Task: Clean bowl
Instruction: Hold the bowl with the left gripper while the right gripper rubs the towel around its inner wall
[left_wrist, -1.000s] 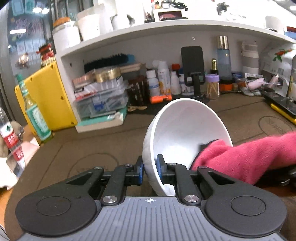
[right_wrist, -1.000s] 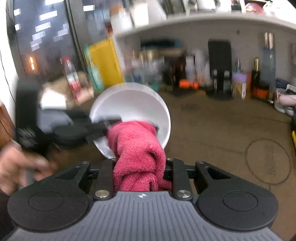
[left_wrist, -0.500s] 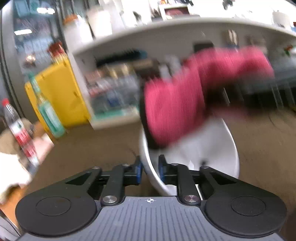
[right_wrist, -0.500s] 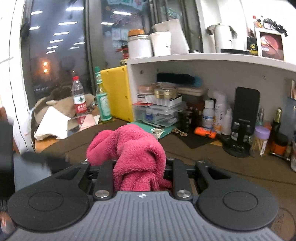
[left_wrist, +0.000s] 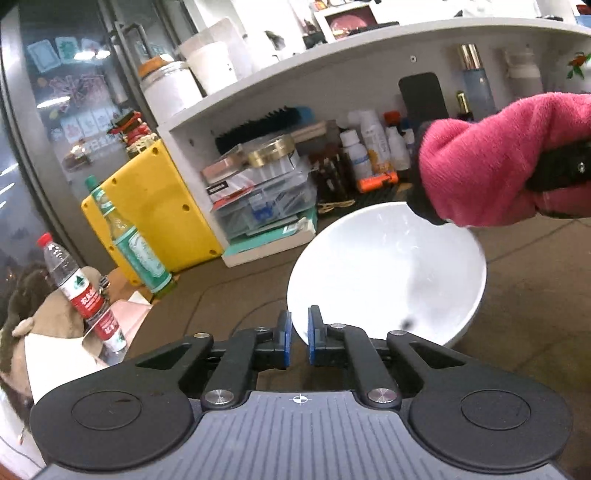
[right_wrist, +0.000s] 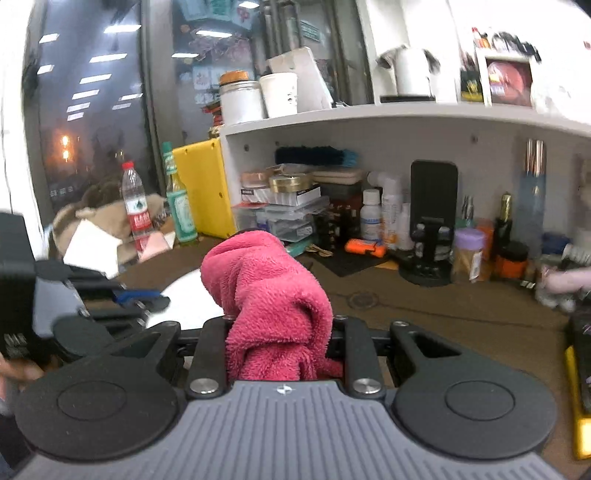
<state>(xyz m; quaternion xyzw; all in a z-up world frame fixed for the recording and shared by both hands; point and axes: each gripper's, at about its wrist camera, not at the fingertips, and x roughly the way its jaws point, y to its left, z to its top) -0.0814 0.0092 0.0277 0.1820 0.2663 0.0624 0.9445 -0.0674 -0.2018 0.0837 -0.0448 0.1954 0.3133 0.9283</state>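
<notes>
A white bowl (left_wrist: 388, 277) is held tilted by its near rim in my left gripper (left_wrist: 299, 332), whose blue pads are shut on the rim. A small dark speck shows low inside the bowl. My right gripper (right_wrist: 280, 332) is shut on a bunched pink cloth (right_wrist: 273, 295). In the left wrist view the cloth (left_wrist: 491, 162) hangs above the bowl's far right rim, clear of it. In the right wrist view part of the bowl (right_wrist: 188, 299) shows behind the cloth, with the left gripper (right_wrist: 136, 295) at the left.
A brown mat (left_wrist: 535, 295) covers the table. A white shelf unit (left_wrist: 332, 85) at the back holds boxes, bottles and a phone stand (right_wrist: 432, 221). A yellow case (left_wrist: 155, 206), a green bottle (left_wrist: 133, 243) and a water bottle (left_wrist: 81, 291) stand at the left.
The pink cloth came up out of the bowl and now sits above its right rim. The bowl stays gripped by the left gripper and has tilted flatter.
</notes>
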